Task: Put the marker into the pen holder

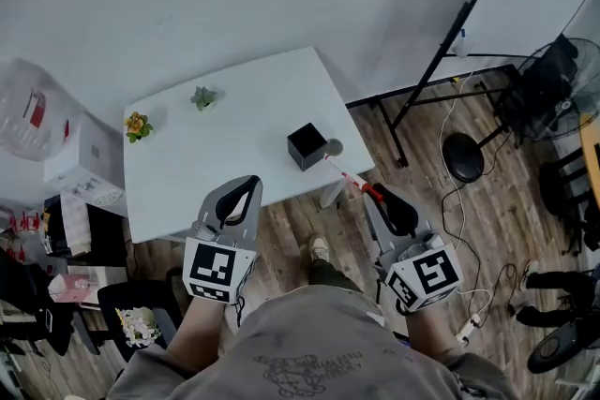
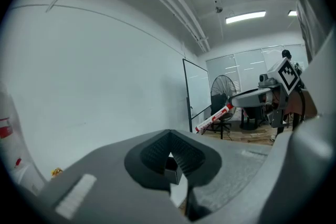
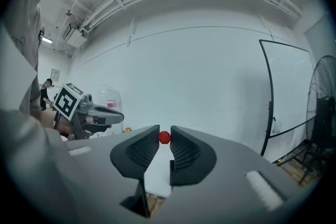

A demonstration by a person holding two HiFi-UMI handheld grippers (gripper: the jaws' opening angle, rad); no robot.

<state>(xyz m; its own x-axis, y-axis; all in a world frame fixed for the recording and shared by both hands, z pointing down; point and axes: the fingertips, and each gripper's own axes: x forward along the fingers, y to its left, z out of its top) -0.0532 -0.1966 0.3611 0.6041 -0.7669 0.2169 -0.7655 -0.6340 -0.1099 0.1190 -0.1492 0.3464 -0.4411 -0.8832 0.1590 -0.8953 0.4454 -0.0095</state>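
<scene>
Right gripper [image 1: 373, 195] pinches slim red-and-white marker [image 1: 347, 178], its far end near black cube pen holder [image 1: 306, 146] on white counter [image 1: 225, 145]; left gripper [image 1: 246, 185] pressed together, empty

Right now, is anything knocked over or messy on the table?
Nothing stands out. The black pen holder stands upright on the white table, with no spill around it. The marker is not dropped: the right gripper holds it, pointing toward the holder.
</scene>
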